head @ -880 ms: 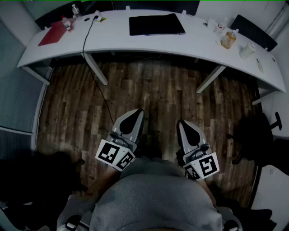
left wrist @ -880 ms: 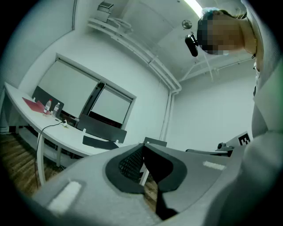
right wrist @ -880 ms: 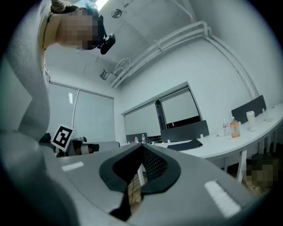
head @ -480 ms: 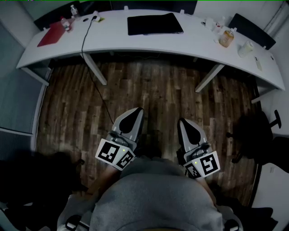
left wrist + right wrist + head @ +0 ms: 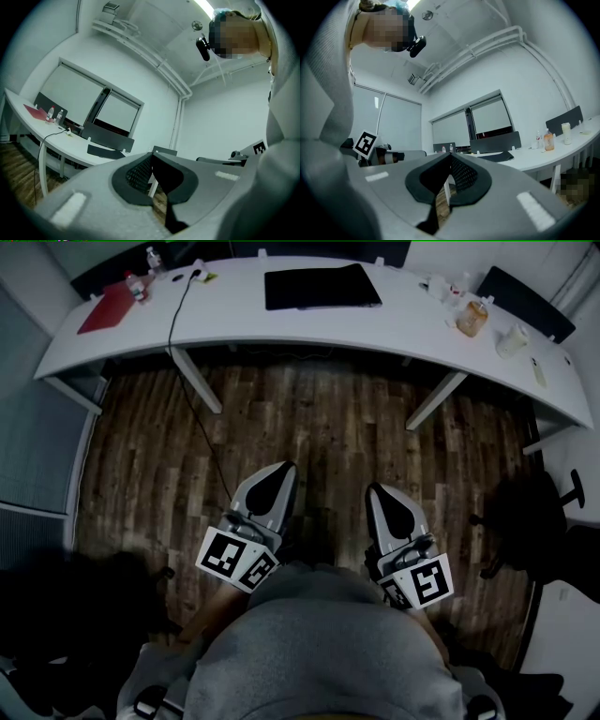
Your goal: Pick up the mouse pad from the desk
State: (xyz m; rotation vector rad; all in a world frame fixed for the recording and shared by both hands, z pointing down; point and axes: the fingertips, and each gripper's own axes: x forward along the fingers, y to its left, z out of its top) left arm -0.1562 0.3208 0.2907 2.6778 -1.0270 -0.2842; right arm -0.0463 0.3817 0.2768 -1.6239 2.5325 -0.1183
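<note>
A black mouse pad (image 5: 322, 287) lies flat on the long curved white desk (image 5: 281, 329) at the top of the head view; it also shows as a dark slab (image 5: 105, 151) in the left gripper view and a thin dark slab (image 5: 494, 157) in the right gripper view. My left gripper (image 5: 276, 468) and right gripper (image 5: 378, 490) are held close to my body over the wooden floor, far short of the desk. Both point level toward the desk, jaws shut, with nothing between them.
A red folder (image 5: 110, 307) and small bottles (image 5: 141, 285) sit at the desk's left end, with a black cable (image 5: 178, 324) running down to the floor. Bottles and cups (image 5: 473, 320) stand at the right end. A black office chair (image 5: 534, 521) is at the right.
Nothing has moved apart from a slight shift of the head view; both grippers stay shut in the same place.
</note>
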